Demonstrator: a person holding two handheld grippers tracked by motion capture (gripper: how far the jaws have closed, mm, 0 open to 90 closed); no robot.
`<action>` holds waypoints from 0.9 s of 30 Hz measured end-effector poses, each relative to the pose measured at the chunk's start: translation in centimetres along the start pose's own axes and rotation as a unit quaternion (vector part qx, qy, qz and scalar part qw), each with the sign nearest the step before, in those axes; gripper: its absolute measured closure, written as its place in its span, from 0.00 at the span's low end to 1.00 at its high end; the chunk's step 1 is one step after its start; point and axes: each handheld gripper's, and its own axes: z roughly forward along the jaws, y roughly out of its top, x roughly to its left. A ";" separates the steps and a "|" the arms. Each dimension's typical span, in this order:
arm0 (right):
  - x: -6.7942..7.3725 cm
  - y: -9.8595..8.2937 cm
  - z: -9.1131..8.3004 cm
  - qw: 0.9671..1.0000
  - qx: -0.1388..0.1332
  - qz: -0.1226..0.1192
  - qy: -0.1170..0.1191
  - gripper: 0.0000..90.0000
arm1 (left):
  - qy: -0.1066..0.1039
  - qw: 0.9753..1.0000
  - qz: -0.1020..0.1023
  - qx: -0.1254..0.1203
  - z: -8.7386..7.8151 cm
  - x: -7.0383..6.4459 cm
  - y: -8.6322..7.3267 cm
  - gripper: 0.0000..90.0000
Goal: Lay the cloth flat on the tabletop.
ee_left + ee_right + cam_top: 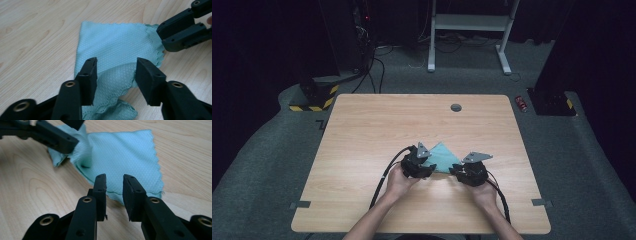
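Teal cloth [443, 157] flat on desk [362, 135]. Left gripper [116, 72] jaws open over folded edge; right gripper [114, 192] jaws narrowly open, empty.

Teal cloth [443, 156], partly folded, on the wooden table

A small teal microfibre cloth [117, 45] with a fine diamond weave and scalloped edges; it lies on the near middle of the table, seen from above as a triangle pointing away from the person; most of it lies flat [125, 155]; one corner is turned over onto itself, making a rumpled double layer with a raised, puckered fold along that side.
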 end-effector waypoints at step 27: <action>2.0 -0.3 1.0 0.999 -0.015 -0.051 0.007 1.00 | -0.026 1.000 -0.006 -0.005 0.2 0.9 0.1 1.00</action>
